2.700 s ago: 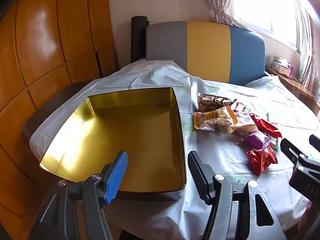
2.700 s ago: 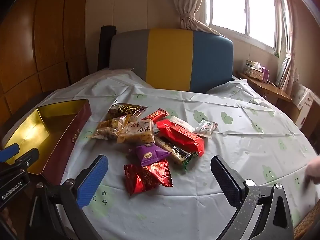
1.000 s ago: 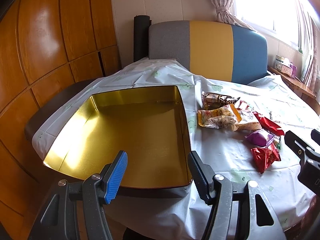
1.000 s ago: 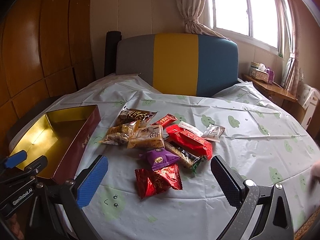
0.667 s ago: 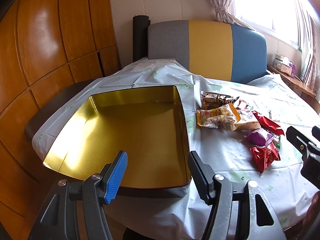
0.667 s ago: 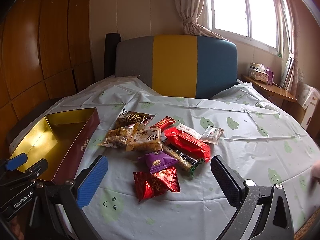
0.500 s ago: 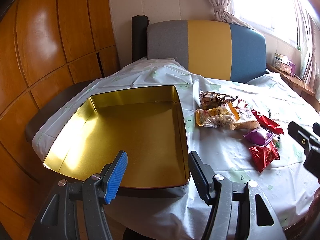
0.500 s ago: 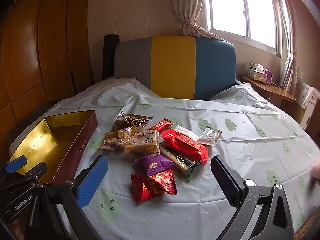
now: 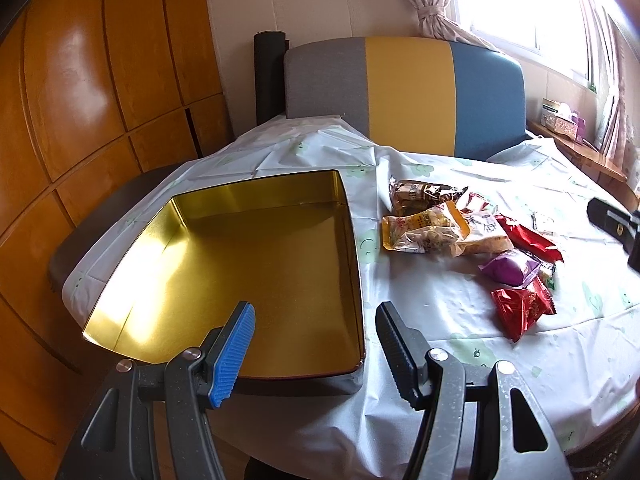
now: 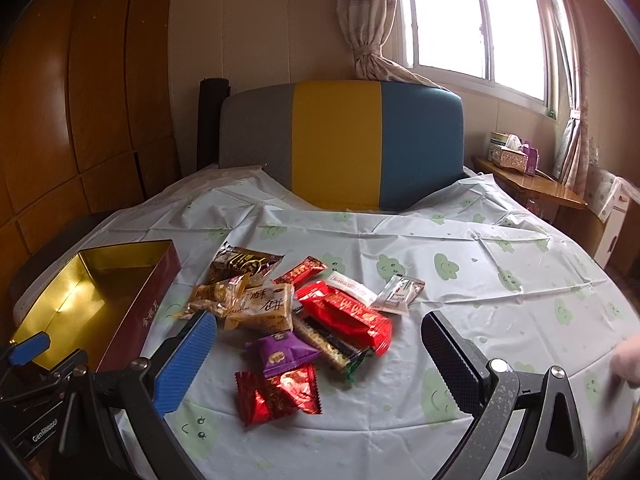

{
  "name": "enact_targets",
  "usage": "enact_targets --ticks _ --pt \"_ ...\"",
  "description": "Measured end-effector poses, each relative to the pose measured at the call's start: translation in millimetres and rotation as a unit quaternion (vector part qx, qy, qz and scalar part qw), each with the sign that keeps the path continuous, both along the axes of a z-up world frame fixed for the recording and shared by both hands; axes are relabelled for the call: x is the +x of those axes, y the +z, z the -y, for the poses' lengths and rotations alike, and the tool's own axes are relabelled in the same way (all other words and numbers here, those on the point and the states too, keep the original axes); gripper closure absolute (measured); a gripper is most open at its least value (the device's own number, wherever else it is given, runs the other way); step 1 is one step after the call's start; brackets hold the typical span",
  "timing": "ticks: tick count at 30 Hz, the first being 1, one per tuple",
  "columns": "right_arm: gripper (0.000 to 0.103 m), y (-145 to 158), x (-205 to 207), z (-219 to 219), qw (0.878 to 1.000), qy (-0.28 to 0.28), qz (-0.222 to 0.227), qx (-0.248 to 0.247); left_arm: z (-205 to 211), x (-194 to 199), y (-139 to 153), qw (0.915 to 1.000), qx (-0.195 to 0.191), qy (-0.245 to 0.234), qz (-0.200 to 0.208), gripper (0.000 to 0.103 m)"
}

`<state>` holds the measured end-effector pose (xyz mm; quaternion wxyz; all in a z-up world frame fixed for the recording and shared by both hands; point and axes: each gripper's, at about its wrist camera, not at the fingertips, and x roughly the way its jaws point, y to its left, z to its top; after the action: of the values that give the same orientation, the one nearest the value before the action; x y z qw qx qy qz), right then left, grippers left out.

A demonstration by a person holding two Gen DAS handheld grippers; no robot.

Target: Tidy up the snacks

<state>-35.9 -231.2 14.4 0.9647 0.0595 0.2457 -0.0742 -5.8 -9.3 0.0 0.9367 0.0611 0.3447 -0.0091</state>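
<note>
both grippers point(image 10: 316, 356) point(image 9: 314, 344) wide and empty; "genrobot" on left one; gold tin point(image 10: 156, 270) lettering unreadable

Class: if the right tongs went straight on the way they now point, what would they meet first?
Most likely the red foil packet, nearest of the snack pile, between the open right tongs; depth is uncertain.

Glossy gold metal tin point(image 9: 256, 256)

Background furniture, window side.
Grey-yellow-blue headboard point(image 10: 340, 144), tied curtain point(image 10: 366, 20), wood wardrobe panels point(image 9: 92, 92), tissue box point(image 10: 508, 156) on side table point(image 10: 548, 188), possibly a desk.
</note>
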Motion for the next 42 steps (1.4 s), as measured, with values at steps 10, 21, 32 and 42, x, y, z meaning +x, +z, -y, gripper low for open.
enact_targets --ticks 10,21,32,42 --pt "0.0 21 30 72 0.999 0.004 -0.038 0.035 10 6 -1 0.9966 -0.04 -0.065 -0.03 0.039" --pt "0.0 -17 62 154 0.981 -0.054 -0.119 0.145 59 12 -11 0.9829 -0.039 -0.16 -0.083 0.039" --pt "0.0 -27 70 148 0.976 -0.031 -0.154 0.149 92 51 -24 0.9553 -0.111 -0.204 -0.183 0.05" --pt "0.0 -31 73 144 0.972 -0.011 -0.172 0.159 142 53 -47 0.9367 -0.025 -0.303 -0.173 0.046"
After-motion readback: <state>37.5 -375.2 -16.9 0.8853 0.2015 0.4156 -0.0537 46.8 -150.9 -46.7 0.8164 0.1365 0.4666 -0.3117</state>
